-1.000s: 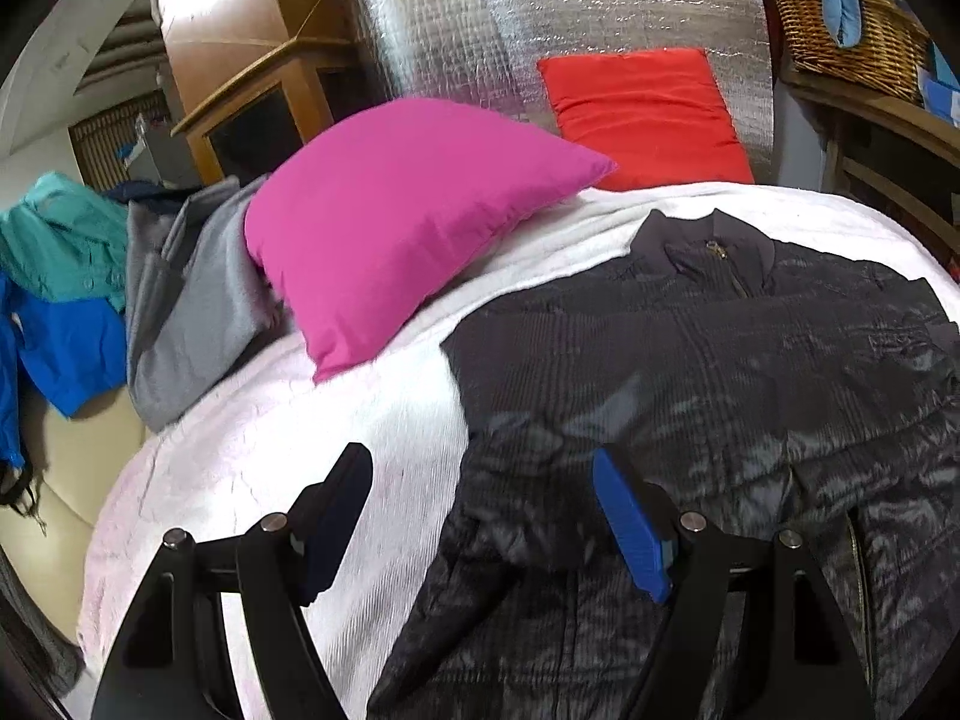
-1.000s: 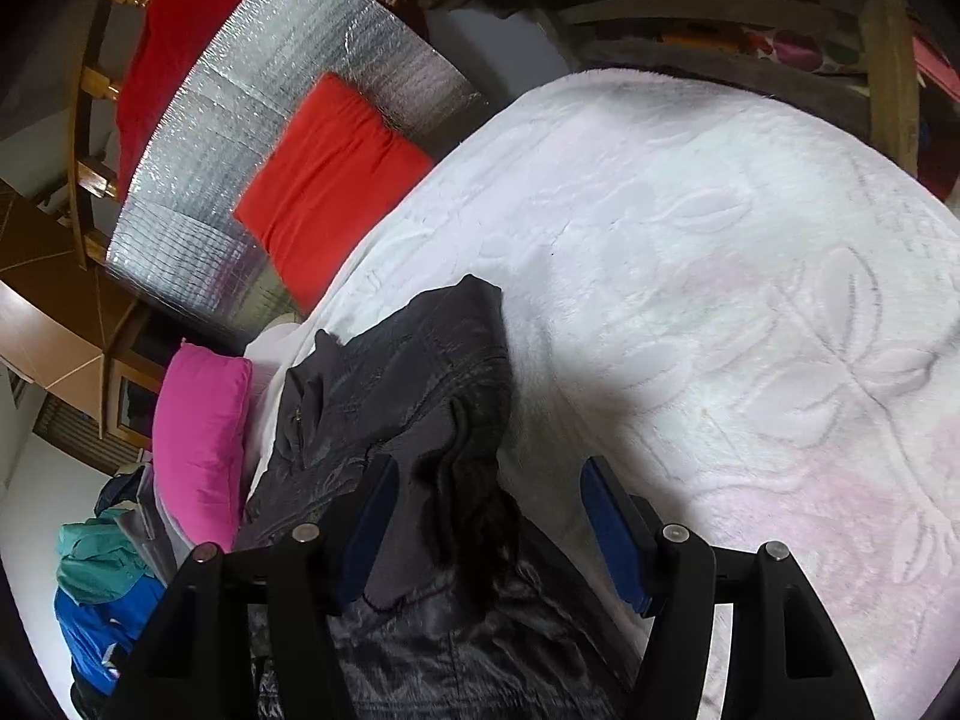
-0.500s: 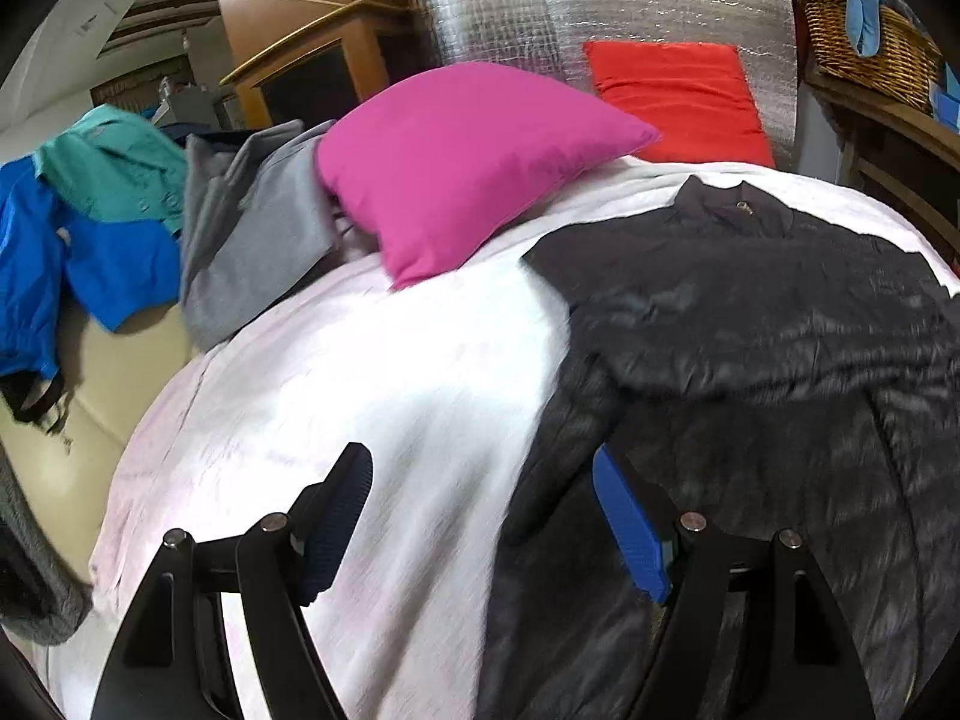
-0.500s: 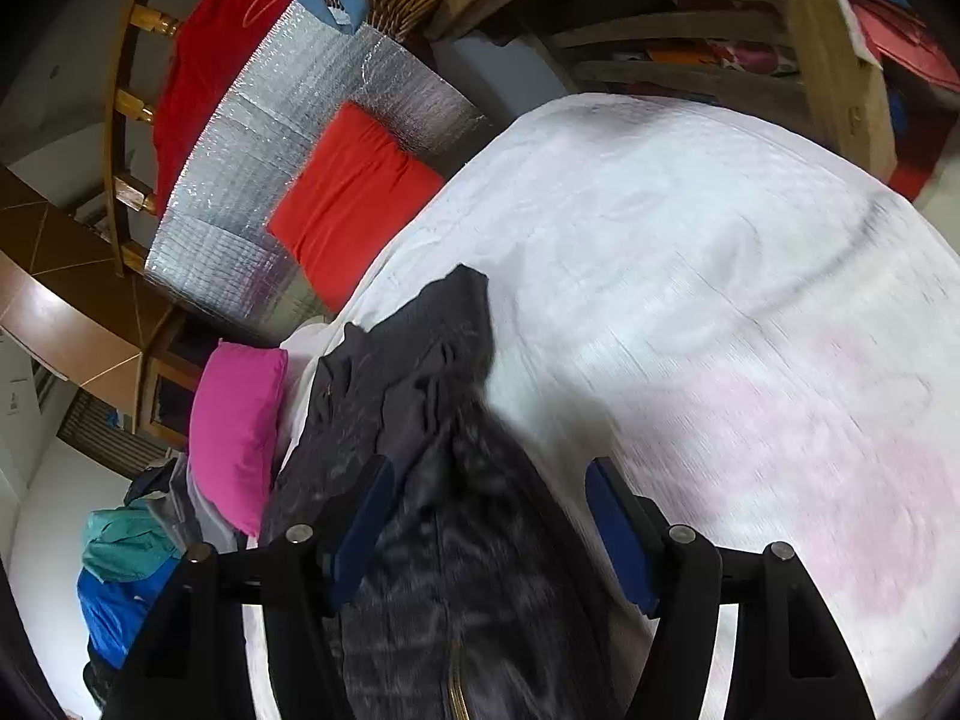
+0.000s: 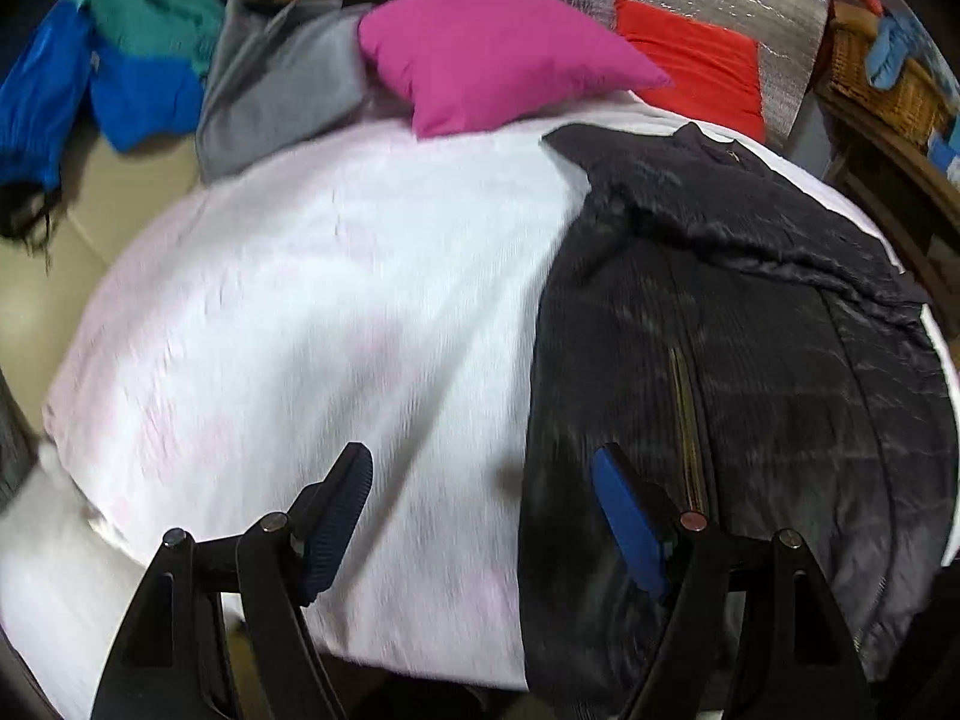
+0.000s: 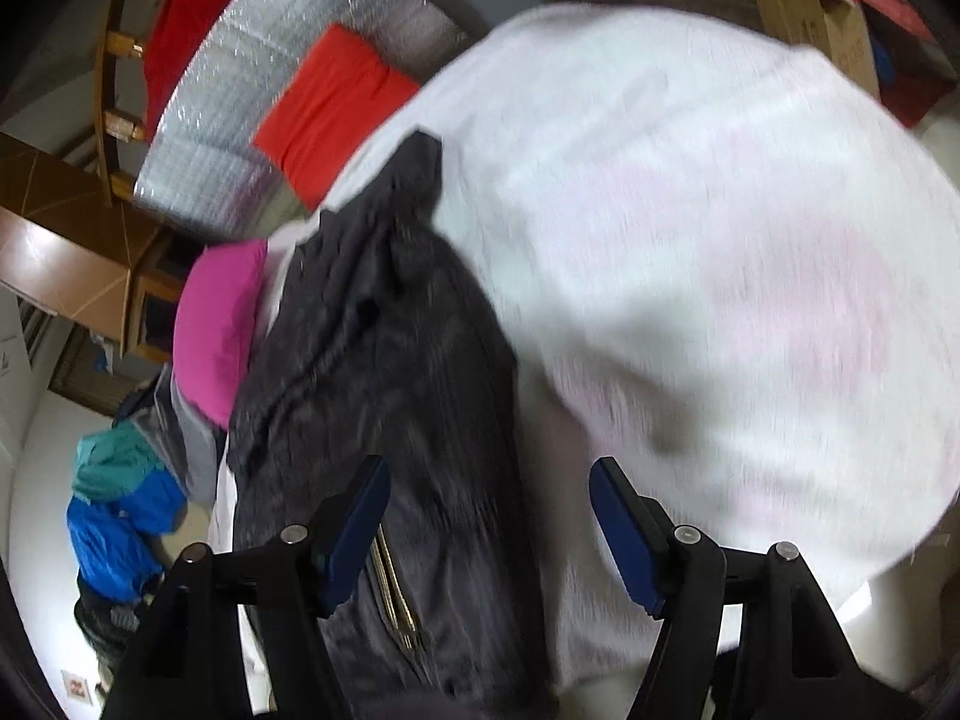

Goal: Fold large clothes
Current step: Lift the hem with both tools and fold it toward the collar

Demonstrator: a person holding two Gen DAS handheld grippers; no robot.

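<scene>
A black quilted jacket (image 5: 738, 360) lies on the white bedspread (image 5: 336, 312), collar towards the pillows, both sleeves folded across its body, brass zip running down the middle. My left gripper (image 5: 480, 516) is open and empty, hovering over the jacket's left hem edge. In the right wrist view the jacket (image 6: 384, 396) lies as a narrow strip on the bedspread (image 6: 720, 252). My right gripper (image 6: 489, 528) is open and empty above the jacket's lower right edge.
A pink pillow (image 5: 498, 54) and a red pillow (image 5: 696, 66) lean at the head of the bed. Grey, teal and blue clothes (image 5: 150, 72) are piled to the left. A wicker basket (image 5: 882, 84) sits on wooden shelving at the right.
Both grippers have drawn back towards the foot of the bed and down along the jacket. The right sleeve now lies folded over the jacket's body. Both stay open.
</scene>
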